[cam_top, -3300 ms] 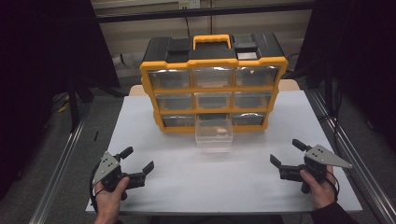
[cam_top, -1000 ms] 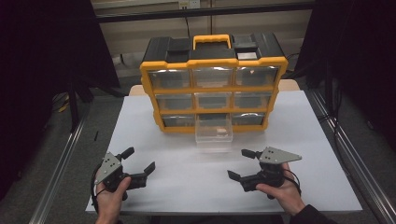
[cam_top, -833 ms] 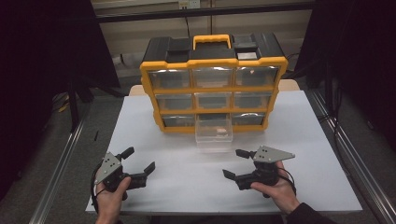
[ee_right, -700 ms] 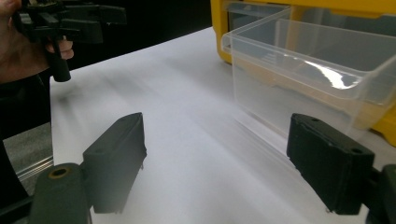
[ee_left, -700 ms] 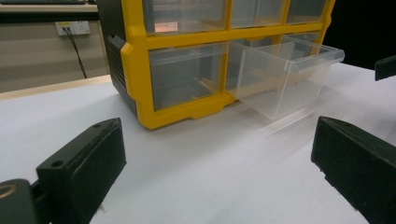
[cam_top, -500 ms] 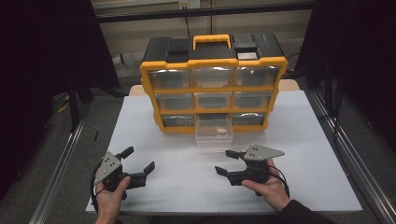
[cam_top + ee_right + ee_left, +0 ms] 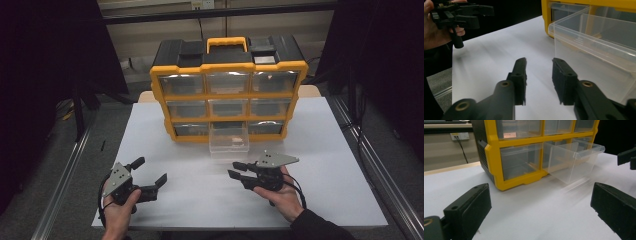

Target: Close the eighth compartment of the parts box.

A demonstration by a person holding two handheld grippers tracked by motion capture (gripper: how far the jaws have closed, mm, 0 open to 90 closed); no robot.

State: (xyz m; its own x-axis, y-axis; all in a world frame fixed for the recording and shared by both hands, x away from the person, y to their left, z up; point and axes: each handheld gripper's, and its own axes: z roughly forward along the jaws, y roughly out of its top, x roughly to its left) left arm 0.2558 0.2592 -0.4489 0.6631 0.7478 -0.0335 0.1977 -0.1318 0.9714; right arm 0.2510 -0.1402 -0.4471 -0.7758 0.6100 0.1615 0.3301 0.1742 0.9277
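A yellow and black organiser cabinet (image 7: 227, 92) with clear drawers stands at the back of the white table (image 7: 320, 165). Its bottom middle drawer (image 7: 228, 141) is pulled out and looks empty. My right gripper (image 7: 233, 169) hovers just in front of this drawer, pointing left, jaws open with a narrow gap and nothing between them. In the right gripper view the drawer (image 7: 599, 40) lies to the right of the right gripper (image 7: 539, 62). My left gripper (image 7: 149, 170) sits at the front left, open wide and empty. In the left gripper view the left gripper (image 7: 540, 195) faces the drawer (image 7: 571, 160).
The cabinet (image 7: 494, 157) has a black top and a yellow handle (image 7: 227, 42). Metal rails (image 7: 65, 175) run along both sides of the table. Dark curtains hang on either side. Bare white table lies between the two grippers.
My right gripper has travelled left from the table's right side to just in front of the pulled-out drawer, and its jaws have narrowed. The left gripper has stayed put.
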